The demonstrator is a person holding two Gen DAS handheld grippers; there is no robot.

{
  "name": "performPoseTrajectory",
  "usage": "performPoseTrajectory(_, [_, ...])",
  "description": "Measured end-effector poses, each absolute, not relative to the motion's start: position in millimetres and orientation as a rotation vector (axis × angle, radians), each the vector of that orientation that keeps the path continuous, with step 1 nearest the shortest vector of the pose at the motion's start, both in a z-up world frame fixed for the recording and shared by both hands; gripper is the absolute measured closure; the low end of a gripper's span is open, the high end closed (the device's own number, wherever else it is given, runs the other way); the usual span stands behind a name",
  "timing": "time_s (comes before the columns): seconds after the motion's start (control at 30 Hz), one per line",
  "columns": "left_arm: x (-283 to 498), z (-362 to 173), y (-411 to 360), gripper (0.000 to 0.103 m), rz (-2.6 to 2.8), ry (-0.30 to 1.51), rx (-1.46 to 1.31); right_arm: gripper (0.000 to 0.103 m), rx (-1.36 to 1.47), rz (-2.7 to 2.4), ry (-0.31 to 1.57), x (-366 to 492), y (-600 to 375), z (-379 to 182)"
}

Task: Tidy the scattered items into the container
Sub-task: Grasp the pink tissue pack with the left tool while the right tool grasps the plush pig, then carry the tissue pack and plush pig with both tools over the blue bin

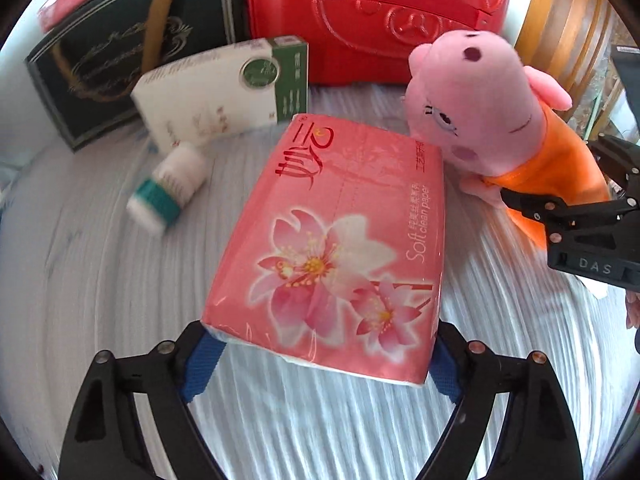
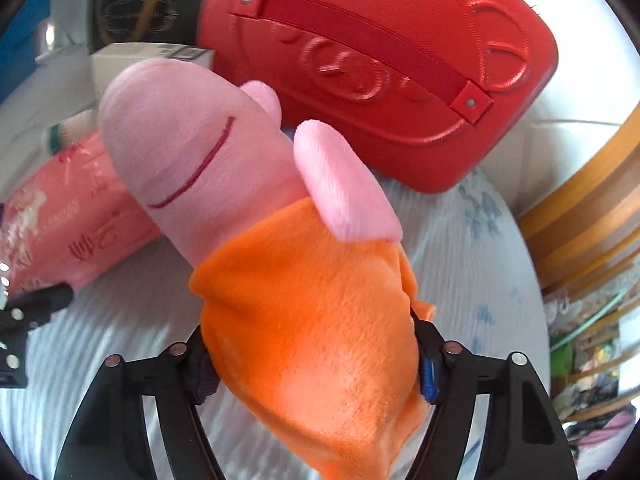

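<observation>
Scattered items: lying on a white ribbed cloth (image 1: 100, 260), in front of the red case (image 1: 376, 20).
Tissue pack (image 1: 332, 248): pink, flower print, flat on the cloth, its near end between the fingers of the left gripper (image 1: 320, 360).
Left gripper jaws: blue pads sit at both near corners of the tissue pack; both pads appear to touch the wrapper, which shows no squeeze, so a firm grip cannot be confirmed.
Plush pig (image 2: 248, 208): pink head, orange dress, head resting against the far right corner of the tissue pack.
Right gripper (image 2: 316, 372): jaws closed on the orange dress of the plush pig, a pad pressed into the fabric on each side.
Small bottle (image 1: 168, 188): white with a green band, on its side, left of the tissue pack, apart from it.
White and green box (image 1: 224, 88): tilted, behind the small bottle, leaning towards the dark gift box (image 1: 120, 52).
Red case: closed, strap across its front, standing at the back of the cloth; none of the listed items is inside it.
Wooden chair (image 2: 592, 208): at the right edge, off the cloth.
</observation>
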State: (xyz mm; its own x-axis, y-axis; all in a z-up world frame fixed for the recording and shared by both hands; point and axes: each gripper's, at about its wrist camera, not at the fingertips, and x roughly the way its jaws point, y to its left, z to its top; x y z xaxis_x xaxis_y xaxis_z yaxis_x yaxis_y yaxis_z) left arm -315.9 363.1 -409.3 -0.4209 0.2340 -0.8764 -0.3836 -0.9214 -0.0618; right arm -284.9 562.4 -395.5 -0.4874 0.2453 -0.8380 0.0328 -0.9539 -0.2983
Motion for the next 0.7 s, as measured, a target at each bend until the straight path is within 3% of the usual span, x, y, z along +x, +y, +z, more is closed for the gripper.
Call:
performPoseTrajectory(0.47, [-229,-383,299,0.017,2.358,0.212,-1.539,0.034,-1.733,2.489,0.124,-157,516,-370])
performPoseTrajectory(0.7, [-199,-326,270,0.017,2.421,0.174,-1.466,0.035,-1.747,2.500,0.151,-97,492,-330])
